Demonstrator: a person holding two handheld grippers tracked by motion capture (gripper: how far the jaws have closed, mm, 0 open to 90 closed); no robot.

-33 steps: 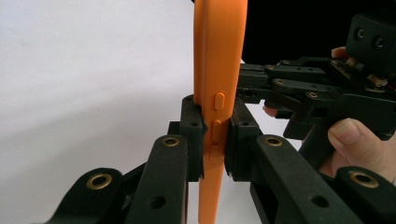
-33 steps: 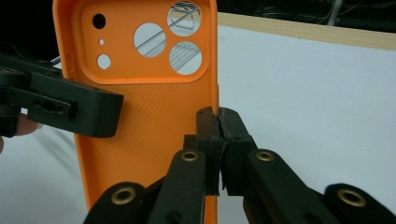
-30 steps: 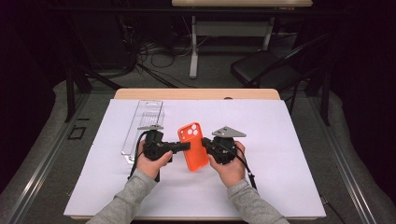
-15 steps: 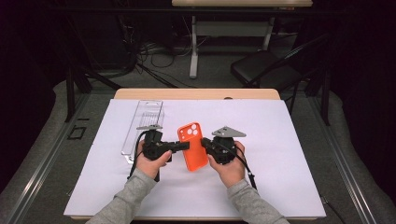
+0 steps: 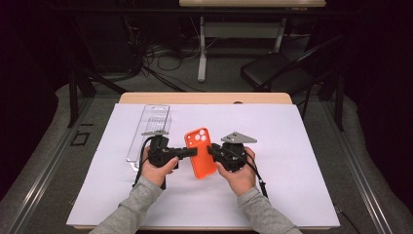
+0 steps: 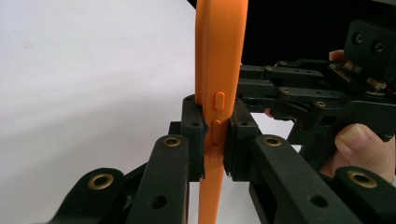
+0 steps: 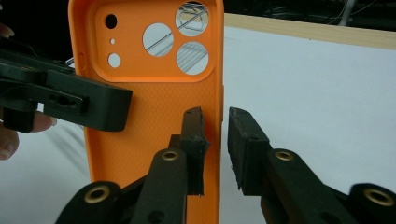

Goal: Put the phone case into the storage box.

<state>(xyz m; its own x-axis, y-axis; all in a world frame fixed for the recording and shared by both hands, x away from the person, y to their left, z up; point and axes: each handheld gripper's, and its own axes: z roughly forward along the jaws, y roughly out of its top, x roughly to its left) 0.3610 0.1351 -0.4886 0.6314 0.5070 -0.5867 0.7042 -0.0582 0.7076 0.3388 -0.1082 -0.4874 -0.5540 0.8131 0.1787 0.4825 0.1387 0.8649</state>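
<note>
An orange phone case (image 5: pixel 200 153) with camera cut-outs is held up on edge above the white sheet, between both hands. My left gripper (image 5: pixel 192 152) is shut on its left edge; in the left gripper view the pads (image 6: pixel 194 126) clamp the case (image 6: pixel 219 56) at its side buttons. My right gripper (image 5: pixel 212 150) is at the case's right edge. Its jaws have just been opening. In the right gripper view that gripper (image 7: pixel 215 126) straddles the rim of the case (image 7: pixel 154 116) with a gap, and the pads do not press on it.
A clear plastic box (image 5: pixel 151 129) lies on the white sheet (image 5: pixel 302 161) to the left, behind my left hand. The sheet covers a wooden table (image 5: pixel 204 98). A dark chair (image 5: pixel 277 73) and cables sit on the floor beyond the table.
</note>
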